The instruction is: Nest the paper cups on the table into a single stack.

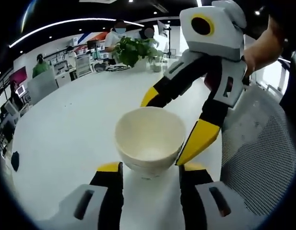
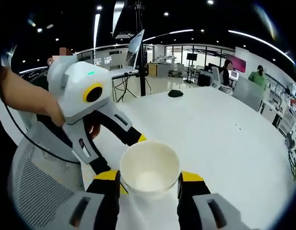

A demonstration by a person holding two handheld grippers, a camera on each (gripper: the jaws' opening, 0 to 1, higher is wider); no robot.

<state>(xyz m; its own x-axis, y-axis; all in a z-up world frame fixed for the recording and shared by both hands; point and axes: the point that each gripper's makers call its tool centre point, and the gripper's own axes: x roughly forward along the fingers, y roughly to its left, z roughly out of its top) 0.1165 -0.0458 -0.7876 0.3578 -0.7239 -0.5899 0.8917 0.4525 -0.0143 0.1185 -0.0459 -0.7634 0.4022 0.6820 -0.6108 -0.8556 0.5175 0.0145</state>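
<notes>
Reaching in from opposite sides, the left gripper [image 1: 150, 172] and right gripper [image 2: 148, 181] both have their jaws spread around one white paper cup [image 1: 150, 139], which stands upright between all four tips on the white table [image 1: 66, 129]. A mesh chair [image 1: 263, 158] and a potted plant [image 1: 133, 50] sit beyond.
</notes>
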